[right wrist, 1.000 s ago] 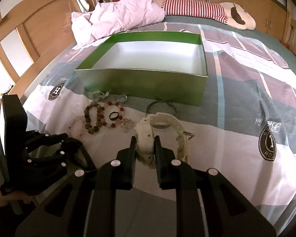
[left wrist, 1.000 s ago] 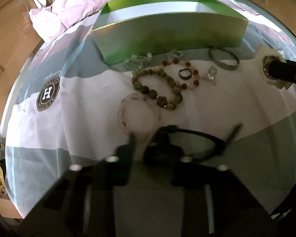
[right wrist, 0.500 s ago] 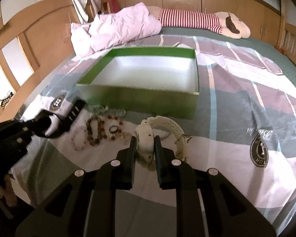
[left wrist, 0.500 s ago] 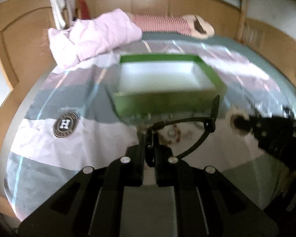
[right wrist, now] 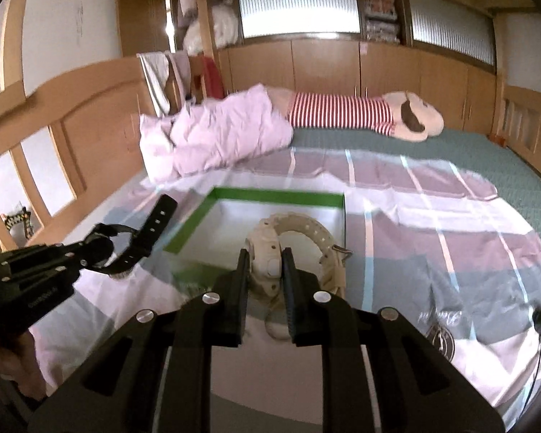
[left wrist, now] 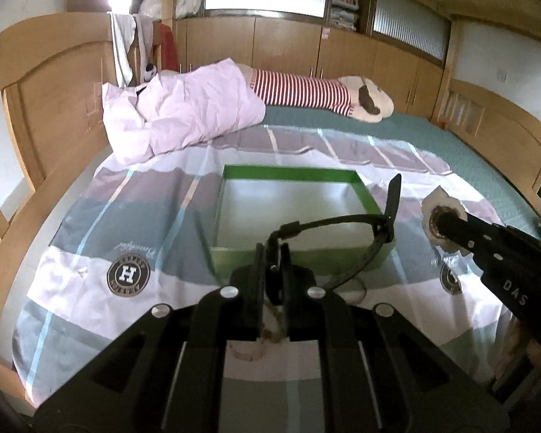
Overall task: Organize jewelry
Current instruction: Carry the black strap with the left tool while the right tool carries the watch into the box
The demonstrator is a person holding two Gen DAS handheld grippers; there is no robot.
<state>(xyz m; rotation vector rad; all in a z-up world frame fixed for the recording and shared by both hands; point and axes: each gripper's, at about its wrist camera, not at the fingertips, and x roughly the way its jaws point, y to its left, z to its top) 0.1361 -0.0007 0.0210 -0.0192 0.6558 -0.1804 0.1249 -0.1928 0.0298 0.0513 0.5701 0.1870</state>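
The left gripper (left wrist: 274, 252) is clamped on the case of a black watch (left wrist: 342, 227); the right gripper (right wrist: 265, 263) is clamped on the case of a cream watch (right wrist: 288, 238). Both watches hang in the air over the near edge of the green box (left wrist: 234, 187), which sits on the bed (left wrist: 90, 216). They are light, with hard cases and soft springy straps that flop, so the case is the sure place to grip. A second ago both sat low on the cover beside the bracelets; now they are lifted and carried toward the box. Beads, probably a bracelet, show dimly under the left jaws.
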